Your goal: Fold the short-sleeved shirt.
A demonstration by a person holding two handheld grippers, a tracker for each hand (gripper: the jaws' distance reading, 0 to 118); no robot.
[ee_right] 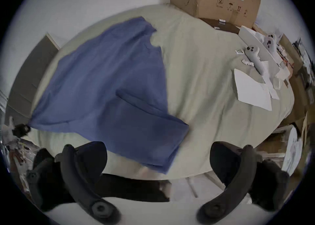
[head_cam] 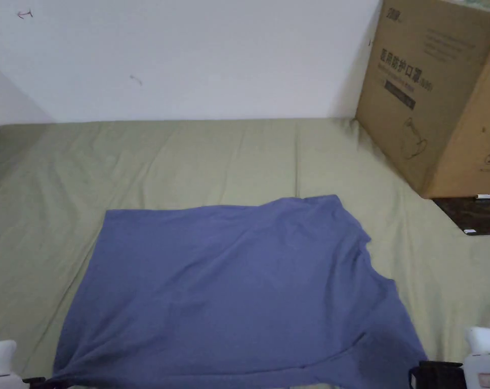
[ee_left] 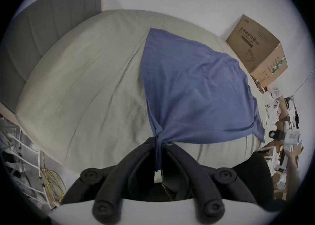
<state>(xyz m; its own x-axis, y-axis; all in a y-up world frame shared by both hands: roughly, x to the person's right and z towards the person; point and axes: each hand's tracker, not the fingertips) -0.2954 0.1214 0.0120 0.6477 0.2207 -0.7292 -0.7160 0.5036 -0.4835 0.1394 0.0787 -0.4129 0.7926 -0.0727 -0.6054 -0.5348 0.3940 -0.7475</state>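
Observation:
A blue short-sleeved shirt [head_cam: 229, 288] lies spread on the green bed sheet [head_cam: 188, 157], one sleeve pointing to the near right. In the left gripper view my left gripper [ee_left: 157, 145] is shut on the shirt's [ee_left: 190, 89] near left corner, and the cloth bunches between the jaws. That gripper's white body [head_cam: 1, 364] peeks in at the bottom left of the head view. My right gripper [ee_right: 156, 153] stands open just off the bed's near edge, its jaws wide apart on either side of the sleeve [ee_right: 153, 136] without touching it. Its white body [head_cam: 484, 359] shows at the bottom right of the head view.
A large cardboard box [head_cam: 436, 91] stands at the back right against the white wall [head_cam: 188, 55]. A dark flat object [head_cam: 474, 215] lies beside it. White papers [ee_right: 252, 90] and two white controllers [ee_right: 255, 58] lie on the bed's right side. The bed's left half is bare sheet.

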